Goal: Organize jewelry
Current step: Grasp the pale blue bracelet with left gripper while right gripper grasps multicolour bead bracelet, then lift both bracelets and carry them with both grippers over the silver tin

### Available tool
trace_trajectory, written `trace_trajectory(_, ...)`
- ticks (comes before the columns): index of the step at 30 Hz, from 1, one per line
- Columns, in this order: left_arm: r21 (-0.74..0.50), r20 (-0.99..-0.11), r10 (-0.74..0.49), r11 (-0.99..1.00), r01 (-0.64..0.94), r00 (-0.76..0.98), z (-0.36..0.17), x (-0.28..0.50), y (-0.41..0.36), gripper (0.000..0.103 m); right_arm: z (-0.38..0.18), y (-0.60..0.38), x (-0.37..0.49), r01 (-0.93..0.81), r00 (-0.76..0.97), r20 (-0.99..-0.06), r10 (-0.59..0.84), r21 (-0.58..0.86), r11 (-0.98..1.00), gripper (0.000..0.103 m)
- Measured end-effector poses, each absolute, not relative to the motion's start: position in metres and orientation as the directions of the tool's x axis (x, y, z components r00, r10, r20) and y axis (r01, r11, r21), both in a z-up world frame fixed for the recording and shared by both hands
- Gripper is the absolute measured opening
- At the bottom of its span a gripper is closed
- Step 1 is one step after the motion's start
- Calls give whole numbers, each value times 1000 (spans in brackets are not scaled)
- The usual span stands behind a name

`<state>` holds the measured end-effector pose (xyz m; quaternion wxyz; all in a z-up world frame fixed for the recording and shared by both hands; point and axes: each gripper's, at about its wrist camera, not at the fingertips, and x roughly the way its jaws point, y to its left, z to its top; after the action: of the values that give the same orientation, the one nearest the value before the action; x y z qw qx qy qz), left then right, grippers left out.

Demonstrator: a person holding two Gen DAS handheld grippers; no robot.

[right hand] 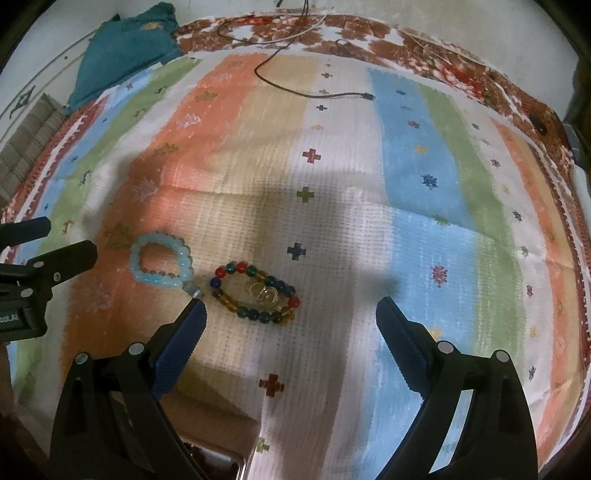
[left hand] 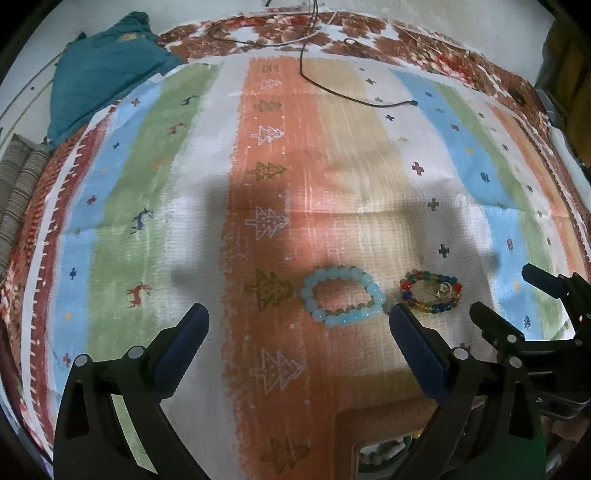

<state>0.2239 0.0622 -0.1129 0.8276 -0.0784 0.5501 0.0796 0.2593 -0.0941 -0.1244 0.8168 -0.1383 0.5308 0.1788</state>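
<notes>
A pale blue beaded bracelet (left hand: 341,297) lies flat on the orange stripe of a striped woven cloth (left hand: 369,166) printed with small trees, deer and crosses. Just beside it, on the white stripe, lies a multicoloured glass-bead bracelet (left hand: 431,292) of red, green, blue and amber beads, with a small gold wire charm inside its ring. The two bracelets sit close together, and whether they touch cannot be told.

The left gripper (left hand: 299,317) hangs above the cloth with its blue-padded fingers spread wide and nothing between them; the pale blue bracelet lies just ahead of its fingertips. The right gripper (right hand: 291,308) is likewise wide open and empty, and the multicoloured bracelet (right hand: 256,293) lies just beyond its tips, nearer its left finger.

Farther back on the cloth a thin black cable (left hand: 354,98) trails across the stripes. A teal folded fabric (left hand: 103,70) rests at the far left corner, on a red-brown patterned cover (left hand: 369,33) under the cloth.
</notes>
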Motion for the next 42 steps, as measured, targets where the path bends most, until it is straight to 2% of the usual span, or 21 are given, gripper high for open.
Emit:
trace_trajectory(17, -24, -955, 40, 977, -210, 293, -148, 246, 67, 80, -160, -73, 282, -480, 304, -946, 111, -52, 876, 94)
trace_trajectory(23, -15, -964, 39, 979, -202, 262, -161, 253, 67, 70, -172, -71, 291, -470, 287, -954, 85, -63, 880, 93)
trace_trajectory(26, -15, -968, 36, 980, -198, 250, -167, 256, 68, 67, -179, -69, 294, -476, 276, -959, 67, -76, 876, 84)
trace_trajectory(31, 2, -972, 47, 982, -191, 231, -176, 262, 67, 65, -181, -64, 298, -481, 282, -957, 65, -82, 873, 83)
trace_trajectory(34, 30, -974, 72, 982, -189, 217, -184, 265, 65, 59, -181, -61, 300, -488, 289, -955, 68, -85, 869, 75)
trace_trajectory(37, 46, -971, 83, 985, -168, 222, -186, 267, 61, 52, -179, -59, 303, -489, 296, -953, 71, -87, 868, 53)
trace_trajectory(39, 44, -971, 79, 986, -158, 224, -187, 268, 58, 36, -179, -58, 305, -487, 293, -953, 79, -78, 870, 34)
trace_trajectory(40, 44, -972, 79, 987, -156, 223, -187, 268, 57, 31, -179, -58, 305, -486, 293, -953, 83, -74, 871, 30)
trace_trajectory(42, 41, -973, 76, 986, -160, 218, -187, 270, 56, 19, -179, -60, 306, -476, 291, -951, 99, -54, 878, 14)
